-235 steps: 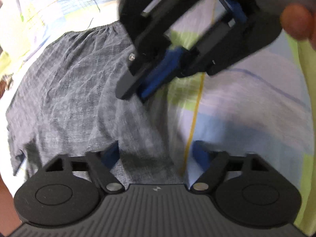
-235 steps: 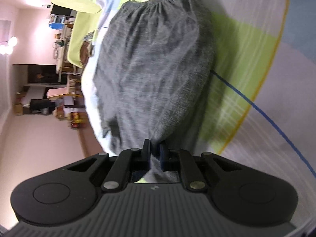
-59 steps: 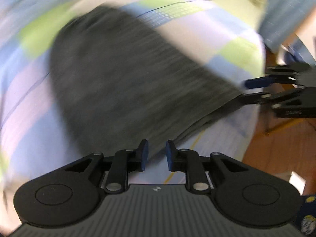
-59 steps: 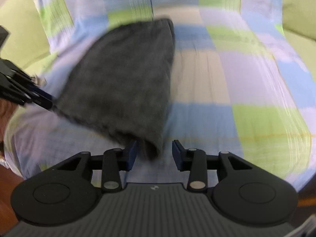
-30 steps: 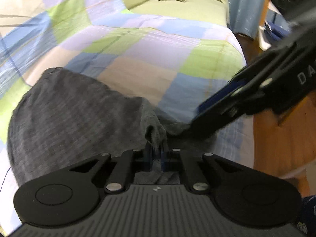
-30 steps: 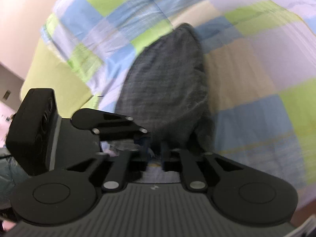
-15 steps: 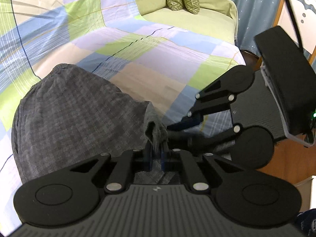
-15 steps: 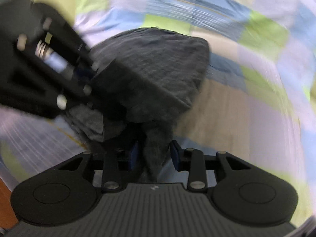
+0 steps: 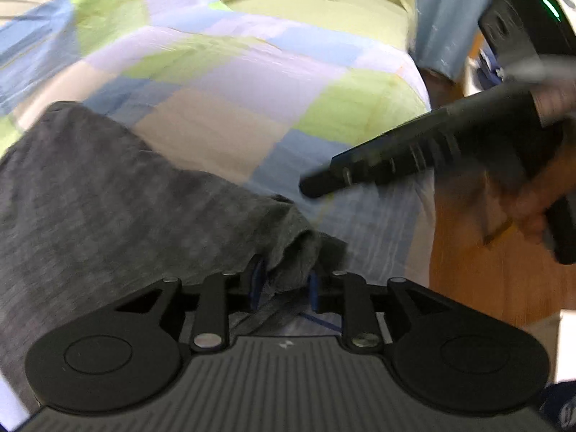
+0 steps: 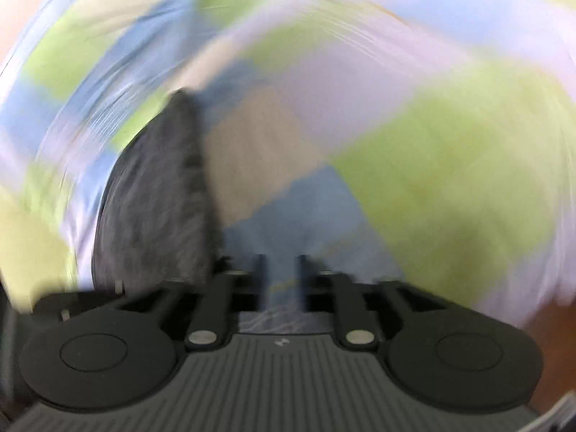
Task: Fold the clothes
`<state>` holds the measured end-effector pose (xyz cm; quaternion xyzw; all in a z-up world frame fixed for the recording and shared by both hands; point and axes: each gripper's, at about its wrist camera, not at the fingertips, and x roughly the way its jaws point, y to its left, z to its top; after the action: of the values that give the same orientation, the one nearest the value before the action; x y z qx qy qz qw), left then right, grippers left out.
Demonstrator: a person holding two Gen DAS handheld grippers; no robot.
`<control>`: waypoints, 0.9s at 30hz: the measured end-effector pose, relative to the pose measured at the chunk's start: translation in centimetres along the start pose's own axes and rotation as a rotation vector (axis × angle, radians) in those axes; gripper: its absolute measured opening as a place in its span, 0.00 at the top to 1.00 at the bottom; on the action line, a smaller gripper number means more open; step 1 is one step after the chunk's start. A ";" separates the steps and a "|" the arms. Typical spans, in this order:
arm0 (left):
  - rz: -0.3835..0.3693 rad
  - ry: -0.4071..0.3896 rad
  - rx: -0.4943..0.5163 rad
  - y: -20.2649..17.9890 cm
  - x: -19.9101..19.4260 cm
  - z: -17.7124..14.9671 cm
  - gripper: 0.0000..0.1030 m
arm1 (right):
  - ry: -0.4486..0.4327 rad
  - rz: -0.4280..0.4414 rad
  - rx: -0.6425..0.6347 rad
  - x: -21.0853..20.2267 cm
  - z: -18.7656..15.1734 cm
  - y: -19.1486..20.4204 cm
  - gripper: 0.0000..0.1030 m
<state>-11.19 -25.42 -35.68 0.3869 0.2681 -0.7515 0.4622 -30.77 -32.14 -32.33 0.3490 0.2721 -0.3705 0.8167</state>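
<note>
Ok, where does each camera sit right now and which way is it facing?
Left wrist: on the left gripper, looking down over the grey garment on the checked bedspread; jaws opening, bunched cloth between them; right gripper and a hand at right.
Right wrist: on the right gripper, blurred, facing the bedspread; jaws opening, empty.
Both show garment and bedspread.

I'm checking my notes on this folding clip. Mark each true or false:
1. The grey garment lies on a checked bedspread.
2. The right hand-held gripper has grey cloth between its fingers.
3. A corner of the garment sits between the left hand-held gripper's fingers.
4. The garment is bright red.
1. True: the grey garment lies on the checked bedspread.
2. False: the right hand-held gripper is opening with nothing between its fingers; the garment lies to its left.
3. True: the bunched corner sits between the opening fingers of the left hand-held gripper.
4. False: it is grey.
</note>
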 end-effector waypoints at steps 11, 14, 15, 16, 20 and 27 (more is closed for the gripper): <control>0.035 -0.029 -0.154 2.7 -1.4 -1.1 0.78 | 0.024 -0.048 -0.740 2.2 -1.5 6.4 0.65; -0.032 -0.018 -0.164 2.4 -1.1 -1.3 0.78 | -0.003 -0.034 -0.860 2.8 -1.9 7.5 0.79; -0.044 -0.012 -0.158 2.2 -0.8 -1.3 0.78 | -0.003 -0.037 -0.806 3.0 -1.5 7.1 0.88; -0.060 -0.002 -0.147 1.8 -0.5 -1.4 0.78 | -0.003 -0.041 -0.737 3.2 -1.0 6.5 0.89; -0.091 0.039 -0.066 -0.6 0.2 -1.6 0.77 | 0.081 -0.086 -0.185 2.8 0.8 0.2 0.93; 0.043 0.002 -0.024 0.1 -4.4 -1.8 0.70 | 0.011 0.056 -0.244 -0.9 3.0 3.0 0.88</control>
<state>-9.29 -21.89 -33.04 0.3876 0.2693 -0.7376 0.4829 -28.39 -32.62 -28.75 0.2564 0.3101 -0.3098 0.8615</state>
